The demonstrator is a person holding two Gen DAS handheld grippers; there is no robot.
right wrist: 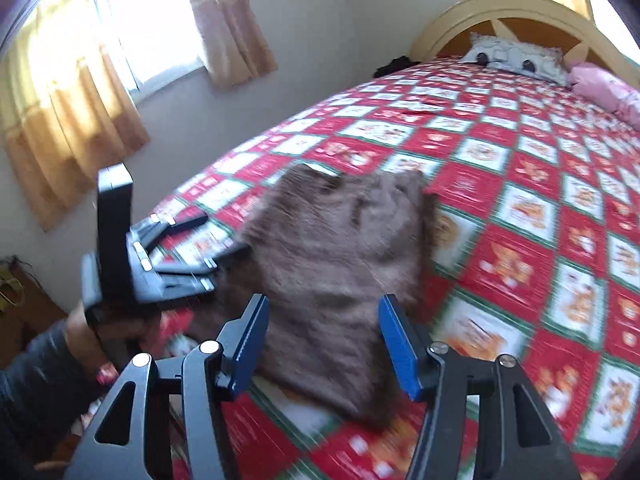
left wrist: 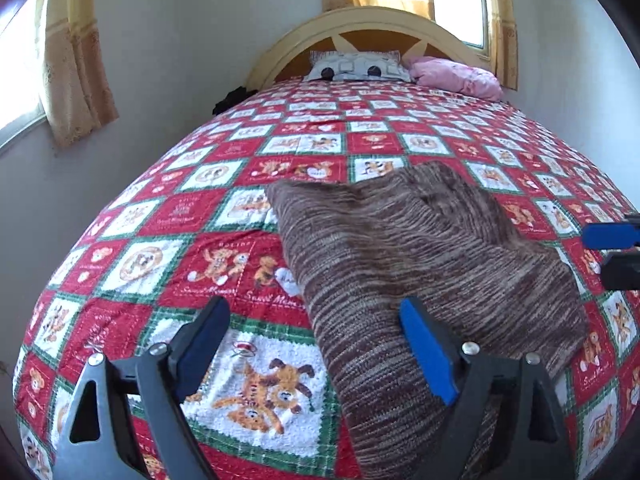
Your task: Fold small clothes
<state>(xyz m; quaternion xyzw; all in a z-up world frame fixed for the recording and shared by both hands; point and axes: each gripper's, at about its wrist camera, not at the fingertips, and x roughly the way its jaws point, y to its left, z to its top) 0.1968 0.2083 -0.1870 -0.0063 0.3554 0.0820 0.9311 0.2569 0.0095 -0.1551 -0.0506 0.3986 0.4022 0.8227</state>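
A brown striped knit garment lies folded on the red checked bedspread. My left gripper is open above its near left edge, holding nothing. My right gripper is open and empty over the garment's near end; that view is motion-blurred. The right gripper's blue tips show at the right edge of the left wrist view. The left gripper shows at the left of the right wrist view, held in a hand beside the garment.
A headboard with a grey patterned pillow and a pink pillow stands at the far end. Curtained windows and a wall run along the bed's left side. A dark object sits by the far left edge.
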